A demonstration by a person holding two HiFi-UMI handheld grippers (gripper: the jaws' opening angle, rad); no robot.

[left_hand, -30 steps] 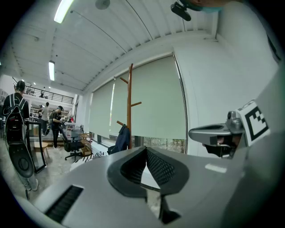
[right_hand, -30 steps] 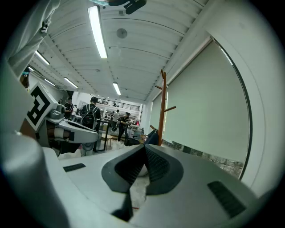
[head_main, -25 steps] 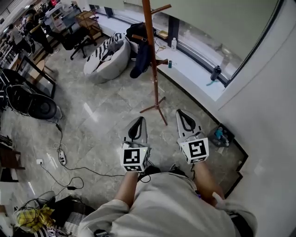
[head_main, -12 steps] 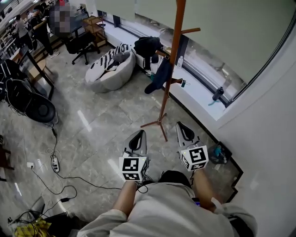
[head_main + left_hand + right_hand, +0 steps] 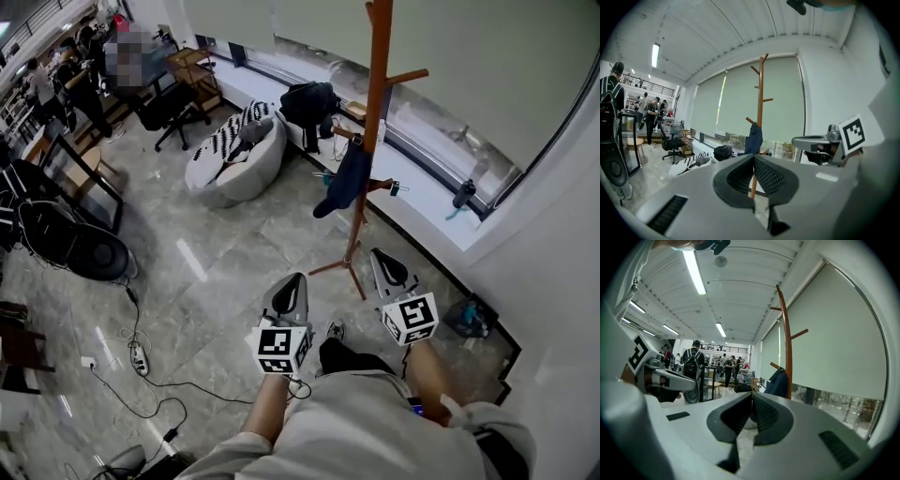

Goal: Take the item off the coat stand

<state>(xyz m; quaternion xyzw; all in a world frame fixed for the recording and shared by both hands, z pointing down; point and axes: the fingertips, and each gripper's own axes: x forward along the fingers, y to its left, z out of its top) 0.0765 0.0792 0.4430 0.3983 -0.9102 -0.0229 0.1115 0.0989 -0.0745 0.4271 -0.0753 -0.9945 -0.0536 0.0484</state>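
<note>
Wooden coat stand [image 5: 377, 94], blue item [image 5: 349, 178] hanging, both jaws together

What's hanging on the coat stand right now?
A dark blue garment hangs from a lower peg of the coat stand; the upper pegs are bare. How it is hooked on the peg is covered by its own folds.

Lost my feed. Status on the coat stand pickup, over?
Left gripper, right gripper shut, empty. Dark blue item hanging on coat stand, untouched. Nothing seen blocking the approach.
</note>
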